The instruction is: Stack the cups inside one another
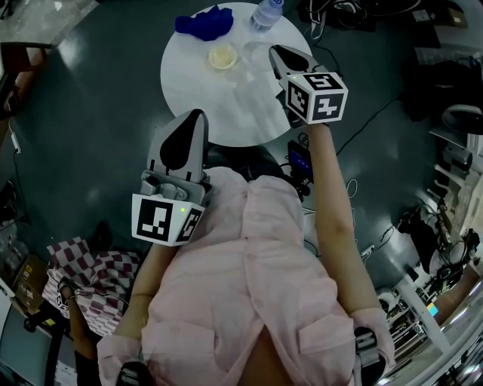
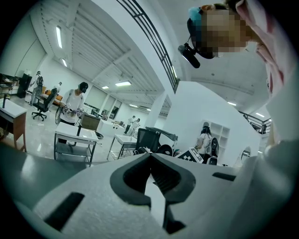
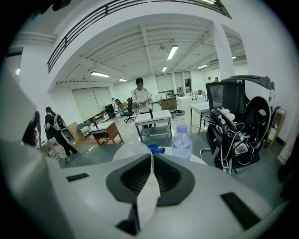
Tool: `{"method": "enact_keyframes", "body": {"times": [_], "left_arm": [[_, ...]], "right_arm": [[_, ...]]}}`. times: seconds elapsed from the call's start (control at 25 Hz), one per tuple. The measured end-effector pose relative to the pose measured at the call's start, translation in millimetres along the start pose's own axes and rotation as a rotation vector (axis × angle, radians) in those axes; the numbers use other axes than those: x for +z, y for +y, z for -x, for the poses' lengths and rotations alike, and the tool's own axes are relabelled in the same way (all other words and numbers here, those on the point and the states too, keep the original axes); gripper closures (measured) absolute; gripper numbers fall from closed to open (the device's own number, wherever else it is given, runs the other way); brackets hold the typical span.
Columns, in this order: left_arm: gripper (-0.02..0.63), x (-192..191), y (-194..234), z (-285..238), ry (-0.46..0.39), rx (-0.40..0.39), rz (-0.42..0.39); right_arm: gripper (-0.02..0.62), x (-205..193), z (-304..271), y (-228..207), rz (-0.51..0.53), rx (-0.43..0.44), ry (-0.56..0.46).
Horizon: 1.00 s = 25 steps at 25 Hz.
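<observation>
The clear cup (image 3: 129,152) was pinched by its wall in the right gripper (image 3: 150,158), over the table's (image 1: 226,121) right side. The other cup (image 1: 223,56) sat near the far edge. The left gripper (image 2: 150,156) was clenched on nothing, off the near edge. I'd line up rim over rim, keep it upright, then lower slowly.

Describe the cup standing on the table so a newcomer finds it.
Find the round white table. Near its far edge, just nearer than the blue cloth and water bottle, stands the cup. Unlike them it is pale yellowish and open-topped.
</observation>
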<state>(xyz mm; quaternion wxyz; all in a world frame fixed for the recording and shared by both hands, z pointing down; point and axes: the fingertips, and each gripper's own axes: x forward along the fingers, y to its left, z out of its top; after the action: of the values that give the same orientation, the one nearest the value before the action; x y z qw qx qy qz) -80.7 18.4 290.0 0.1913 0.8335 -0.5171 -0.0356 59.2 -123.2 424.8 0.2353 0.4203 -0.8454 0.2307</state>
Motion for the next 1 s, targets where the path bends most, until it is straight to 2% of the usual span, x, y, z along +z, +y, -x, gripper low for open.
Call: {"method": "enact_keyframes", "body": {"times": [0.52, 1.0], "left_arm": [[0.592, 5.3, 14.8, 0.2, -0.007, 0.049, 0.007], [0.592, 5.3, 27.7, 3.1, -0.009, 0.097, 0.013]], "right_arm": [[0.555, 9.4, -35.6, 25.9, 0.043, 0.076, 0.034], [0.555, -0.2, -61.7, 38.7, 0.097, 0.132, 0.104]]}}
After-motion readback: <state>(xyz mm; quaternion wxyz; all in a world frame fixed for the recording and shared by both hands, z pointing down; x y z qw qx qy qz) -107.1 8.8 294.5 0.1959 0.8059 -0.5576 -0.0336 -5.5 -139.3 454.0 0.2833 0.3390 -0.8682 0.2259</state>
